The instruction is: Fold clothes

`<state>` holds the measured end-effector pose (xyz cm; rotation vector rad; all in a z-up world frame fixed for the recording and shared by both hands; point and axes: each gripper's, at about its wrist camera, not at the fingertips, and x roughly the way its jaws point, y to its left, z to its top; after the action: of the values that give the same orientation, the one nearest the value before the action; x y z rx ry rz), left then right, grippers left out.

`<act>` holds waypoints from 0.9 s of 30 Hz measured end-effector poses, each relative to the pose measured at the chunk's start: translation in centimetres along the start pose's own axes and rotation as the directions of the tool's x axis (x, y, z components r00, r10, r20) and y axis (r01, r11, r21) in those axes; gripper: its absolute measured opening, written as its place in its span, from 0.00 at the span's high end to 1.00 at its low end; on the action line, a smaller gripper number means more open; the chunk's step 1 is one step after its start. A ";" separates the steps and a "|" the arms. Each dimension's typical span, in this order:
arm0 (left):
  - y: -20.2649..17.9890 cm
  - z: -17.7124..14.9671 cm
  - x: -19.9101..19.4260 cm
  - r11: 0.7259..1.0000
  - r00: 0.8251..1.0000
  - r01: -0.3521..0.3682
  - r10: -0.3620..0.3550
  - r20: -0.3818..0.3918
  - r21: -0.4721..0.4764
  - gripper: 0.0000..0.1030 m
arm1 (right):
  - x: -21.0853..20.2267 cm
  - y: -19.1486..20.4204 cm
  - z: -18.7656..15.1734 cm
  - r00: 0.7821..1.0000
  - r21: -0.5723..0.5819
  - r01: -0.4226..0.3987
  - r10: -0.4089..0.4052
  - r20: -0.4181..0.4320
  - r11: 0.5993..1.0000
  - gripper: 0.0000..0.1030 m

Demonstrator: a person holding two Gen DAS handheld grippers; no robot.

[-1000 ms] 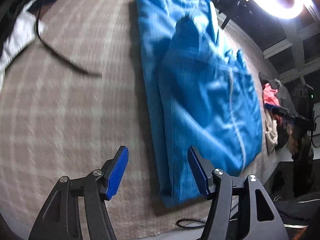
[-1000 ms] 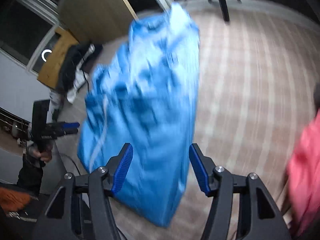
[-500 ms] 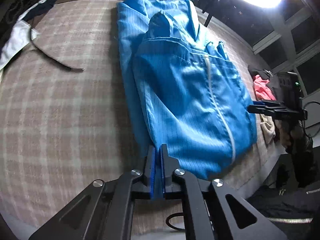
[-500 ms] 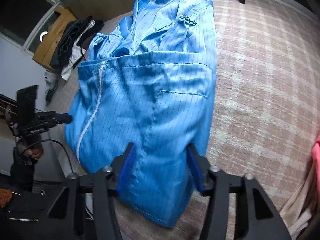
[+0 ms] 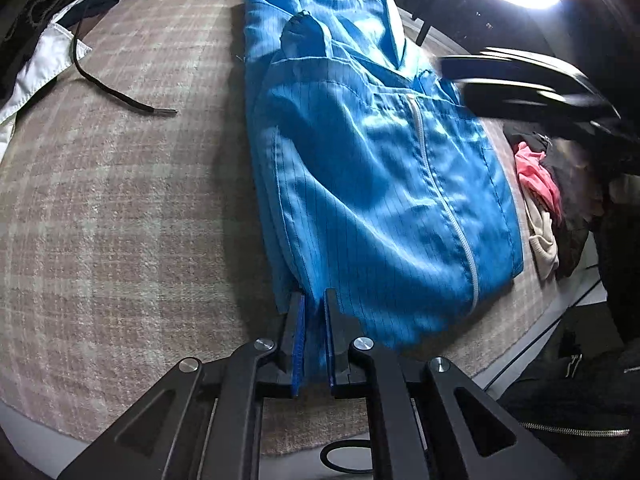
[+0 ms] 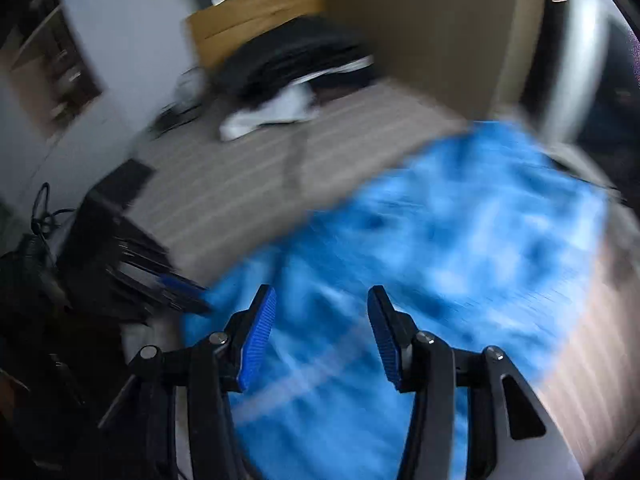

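Since a second ago: left gripper (image 5: 315,334) closes on jacket (image 5: 372,184) hem, lower centre; right gripper (image 6: 320,336) swings across, jaws narrowing, spread, empty. Jacket flat on blanket (image 5: 120,208), centre. Risk: one-corner pull skews fold.

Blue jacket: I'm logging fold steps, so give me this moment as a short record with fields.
garment: blue jacket, partly folded, white zipper facing up
surface: plaid blanket
left tongs: shut on the jacket's near hem
right tongs: above the jacket, jaws apart and just been closing, nothing pressed between them
right view: heavily blurred
other clothes: pink garment in a pile beyond the jacket; dark and white clothes at the far corner
loose item: black cord on the blanket
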<state>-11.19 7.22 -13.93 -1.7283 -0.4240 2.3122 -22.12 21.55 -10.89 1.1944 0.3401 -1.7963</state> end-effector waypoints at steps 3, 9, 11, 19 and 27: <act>0.1 -0.3 0.5 1.000 1.000 -0.010 0.010 -0.015 0.005 0.91 | 4.9 -0.9 2.0 0.991 -0.061 0.092 -0.097 -0.086 0.994 0.72; 1.0 -0.3 -0.4 0.999 1.000 -0.029 0.029 -0.007 -0.031 0.87 | 0.5 -7.8 0.5 0.991 0.206 0.124 -0.132 0.028 0.971 0.72; 1.0 0.5 -1.8 0.999 0.998 -0.047 0.048 0.032 -0.021 0.90 | -1.7 -7.2 -1.5 0.987 0.195 0.139 -0.151 0.049 0.971 0.71; -1.0 8.6 0.4 0.975 0.999 -0.045 0.038 0.037 0.219 0.89 | -2.3 -8.0 -8.6 0.990 0.263 0.140 -0.138 -0.029 0.954 0.74; 1.0 13.4 -0.3 0.969 0.992 -0.119 0.106 0.069 0.215 0.76 | -5.3 -14.6 -10.9 0.935 0.477 0.323 -0.355 -0.025 0.817 0.92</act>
<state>-24.01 4.89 -10.51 -1.6220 -0.0769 2.3877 -27.05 39.33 -15.35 1.4762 0.0683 -2.3179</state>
